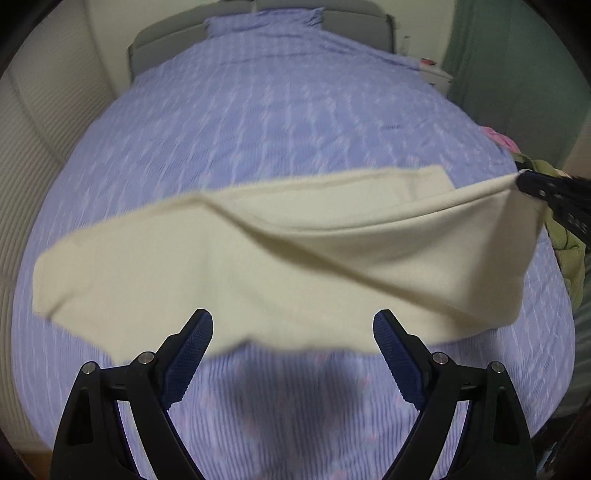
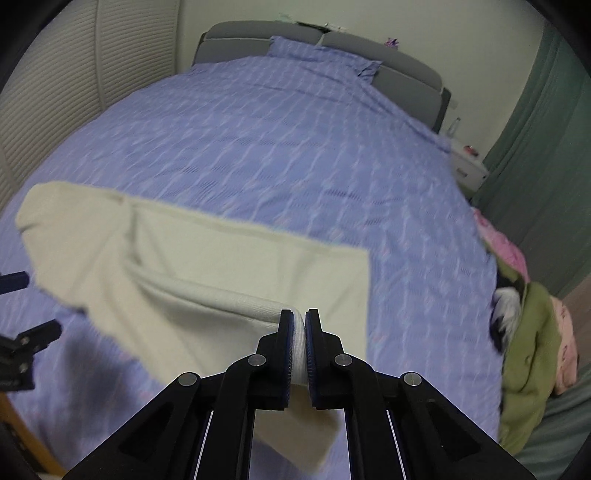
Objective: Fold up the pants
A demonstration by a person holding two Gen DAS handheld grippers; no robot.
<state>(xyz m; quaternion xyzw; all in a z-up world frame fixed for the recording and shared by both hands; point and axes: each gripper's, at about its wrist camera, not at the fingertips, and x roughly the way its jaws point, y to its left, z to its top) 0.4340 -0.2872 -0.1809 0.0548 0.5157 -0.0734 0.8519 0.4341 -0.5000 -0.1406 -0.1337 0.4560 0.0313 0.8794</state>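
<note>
Cream pants (image 1: 258, 266) hang lifted and stretched above a purple-blue bedspread (image 1: 280, 122). My left gripper (image 1: 293, 321) is open and empty, its fingers just below the pants' near edge. My right gripper (image 2: 299, 321) is shut on a bunched edge of the pants (image 2: 207, 266), holding that end up; it shows at the right edge of the left wrist view (image 1: 524, 181). The left gripper's fingers (image 2: 26, 332) show at the left edge of the right wrist view. The far part of the pants rests on the bed.
The bedspread (image 2: 280, 147) covers the whole bed, with a grey headboard (image 2: 258, 33) at the far end. A pile of green and pink clothes (image 2: 532, 332) lies at the bed's right edge. White slatted doors (image 2: 92, 74) stand left, a green curtain (image 2: 546, 147) right.
</note>
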